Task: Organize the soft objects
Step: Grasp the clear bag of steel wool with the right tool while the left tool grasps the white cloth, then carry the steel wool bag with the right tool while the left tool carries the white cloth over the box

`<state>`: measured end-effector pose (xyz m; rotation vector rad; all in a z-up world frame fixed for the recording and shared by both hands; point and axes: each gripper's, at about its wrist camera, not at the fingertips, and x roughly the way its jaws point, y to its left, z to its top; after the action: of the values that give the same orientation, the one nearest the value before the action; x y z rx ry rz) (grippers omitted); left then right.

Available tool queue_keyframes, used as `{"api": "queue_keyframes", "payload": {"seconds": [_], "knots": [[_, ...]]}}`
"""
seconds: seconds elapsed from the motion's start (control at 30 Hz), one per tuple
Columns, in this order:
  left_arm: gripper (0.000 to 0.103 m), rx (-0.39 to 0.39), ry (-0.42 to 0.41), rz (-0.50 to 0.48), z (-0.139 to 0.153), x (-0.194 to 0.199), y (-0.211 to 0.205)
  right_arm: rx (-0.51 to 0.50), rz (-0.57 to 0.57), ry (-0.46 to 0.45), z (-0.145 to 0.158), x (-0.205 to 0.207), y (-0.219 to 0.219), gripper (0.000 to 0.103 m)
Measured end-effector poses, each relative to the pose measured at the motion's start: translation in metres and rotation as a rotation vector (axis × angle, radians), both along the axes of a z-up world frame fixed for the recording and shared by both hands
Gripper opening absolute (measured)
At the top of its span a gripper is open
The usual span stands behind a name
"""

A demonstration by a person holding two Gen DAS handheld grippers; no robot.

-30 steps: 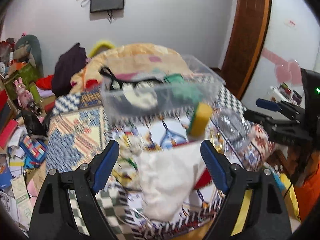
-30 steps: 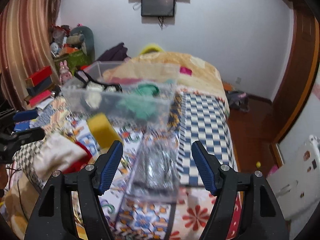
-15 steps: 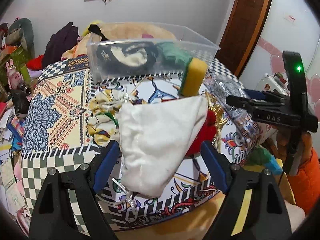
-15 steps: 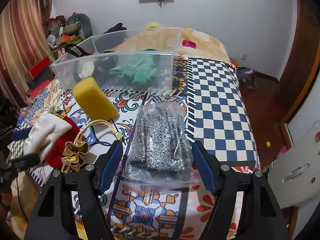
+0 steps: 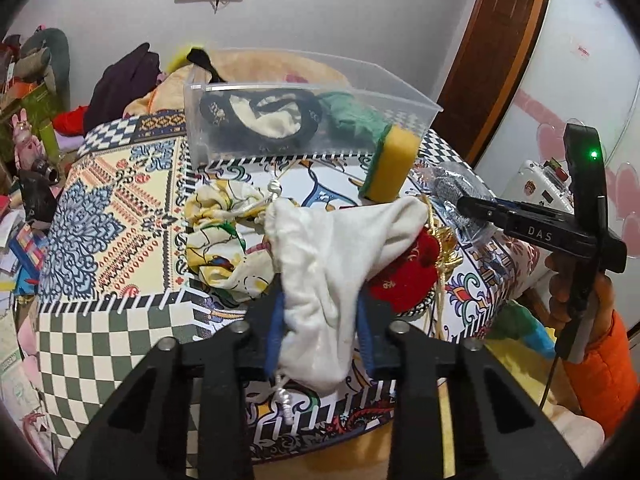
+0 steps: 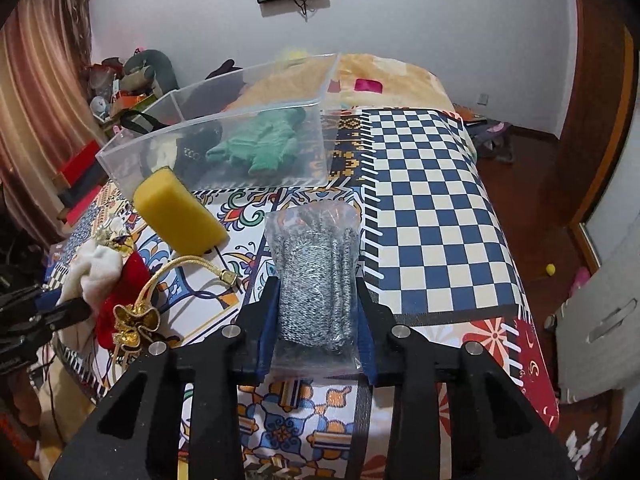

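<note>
My left gripper (image 5: 320, 332) is shut on a white drawstring pouch (image 5: 332, 256) that lies on the patterned table. My right gripper (image 6: 316, 320) is shut on a clear bag of grey knit fabric (image 6: 314, 280), which also shows in the left wrist view (image 5: 456, 192). A clear plastic bin (image 5: 304, 120) at the back of the table holds a black-and-cream item (image 5: 264, 116) and a green knit item (image 6: 260, 144). A yellow sponge (image 6: 176, 212) stands tilted in front of the bin. A red pouch with gold cord (image 5: 404, 268) and a yellow-patterned cloth pouch (image 5: 224, 240) lie beside the white pouch.
The table's patterned cloth (image 6: 432, 216) has a blue checkered part on the right. A bed with a blanket (image 6: 384, 76) lies behind the bin. Clutter and toys (image 5: 32, 128) fill the left side. A wooden door (image 5: 488, 52) stands at the right.
Both grippers moved down and forward and closed: the left on the white pouch, the right on the bag of grey knit fabric. Both were open half a second ago.
</note>
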<state>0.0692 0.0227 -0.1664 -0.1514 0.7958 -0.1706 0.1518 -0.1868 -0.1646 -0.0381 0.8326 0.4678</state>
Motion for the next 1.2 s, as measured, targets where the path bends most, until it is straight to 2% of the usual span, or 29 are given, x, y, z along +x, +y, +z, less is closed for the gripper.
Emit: {"api": "queue_keyframes", "payload": {"seconds": [0.13, 0.47, 0.9, 1.03, 1.2], "knots": [[0.024, 0.026, -0.036, 0.016, 0.010, -0.003, -0.002, -0.010, 0.009, -0.032, 0.007, -0.007, 0.001, 0.030], [0.023, 0.006, -0.144, 0.052, 0.053, 0.007, 0.003, 0.019, 0.029, -0.167, 0.047, -0.016, 0.004, 0.030], [0.023, 0.051, -0.288, 0.080, 0.111, 0.055, 0.009, 0.056, 0.044, -0.326, 0.096, 0.003, 0.025, 0.030], [0.023, 0.057, -0.307, 0.083, 0.121, 0.072, 0.008, 0.055, 0.048, -0.355, 0.103, 0.014, 0.034, 0.031], [0.023, 0.048, -0.285, 0.087, 0.120, 0.103, 0.009, 0.054, 0.069, -0.359, 0.107, 0.032, 0.046, 0.031]]}}
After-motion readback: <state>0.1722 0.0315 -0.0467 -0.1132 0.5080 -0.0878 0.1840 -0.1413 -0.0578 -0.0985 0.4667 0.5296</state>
